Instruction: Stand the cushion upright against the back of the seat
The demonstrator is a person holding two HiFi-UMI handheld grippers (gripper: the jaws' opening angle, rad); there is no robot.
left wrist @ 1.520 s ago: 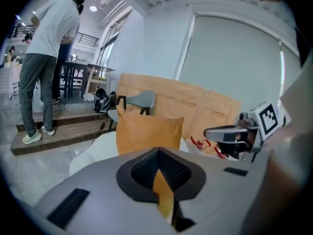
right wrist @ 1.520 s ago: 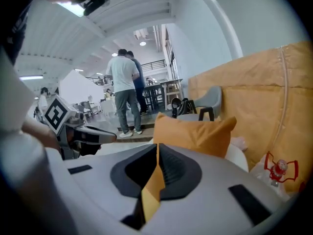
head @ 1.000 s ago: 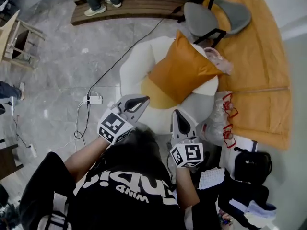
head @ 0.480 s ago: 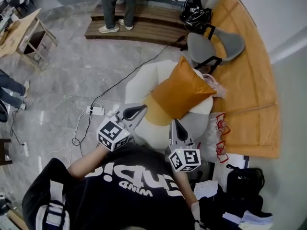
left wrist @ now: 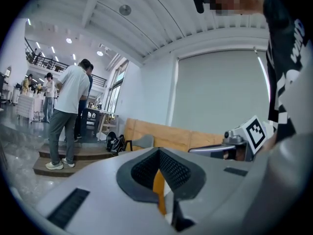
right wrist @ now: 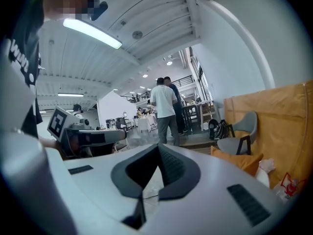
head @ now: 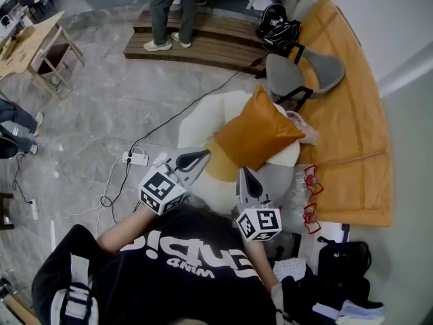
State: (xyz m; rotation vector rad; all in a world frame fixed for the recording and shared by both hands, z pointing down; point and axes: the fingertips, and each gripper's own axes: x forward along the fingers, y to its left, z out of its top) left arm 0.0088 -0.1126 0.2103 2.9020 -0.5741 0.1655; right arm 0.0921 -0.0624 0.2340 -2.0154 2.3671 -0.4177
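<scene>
Work looks complete. Your left gripper is closed and empty, just short of the white armchair; your right gripper is closed and empty too. The orange cushion leans upright against the seat back, touched by neither gripper; nothing seems left.

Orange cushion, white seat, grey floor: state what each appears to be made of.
Orange cushion: likely woven fabric over soft filling, matte; it bulges and has pointed corners.
White seat: seemingly padded upholstery, matte, with rounded, puffy edges; the weave is unreadable.
Grey floor: polished stone or stone-look tile, judging by its pale veining and slight sheen.
</scene>
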